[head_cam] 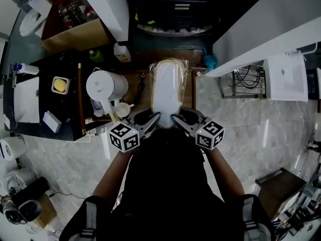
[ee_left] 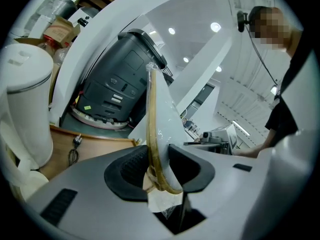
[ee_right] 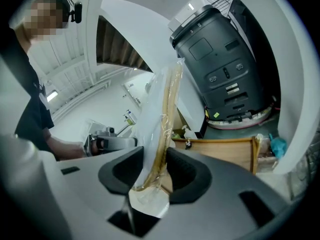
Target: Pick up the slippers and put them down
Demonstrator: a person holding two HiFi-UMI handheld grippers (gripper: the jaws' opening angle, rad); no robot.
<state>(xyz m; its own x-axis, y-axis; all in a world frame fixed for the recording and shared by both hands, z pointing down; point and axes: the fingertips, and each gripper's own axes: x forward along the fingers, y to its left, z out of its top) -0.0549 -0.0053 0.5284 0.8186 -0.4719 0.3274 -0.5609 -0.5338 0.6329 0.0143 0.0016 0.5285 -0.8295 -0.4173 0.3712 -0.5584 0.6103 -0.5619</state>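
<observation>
A pair of white slippers with tan edging, wrapped in clear plastic, is held flat over the wooden table. My left gripper is shut on the near left end of the pack and my right gripper on its near right end. In the left gripper view the slippers stand edge-on, pinched between the black pads of the left gripper. The right gripper view shows the same pack clamped in the right gripper. The pack's far end points away from me.
A white kettle and small cups stand just left of the slippers. Behind the table sits a dark grey machine. A black counter with a sink lies at left, a wire rack at right, white panels above.
</observation>
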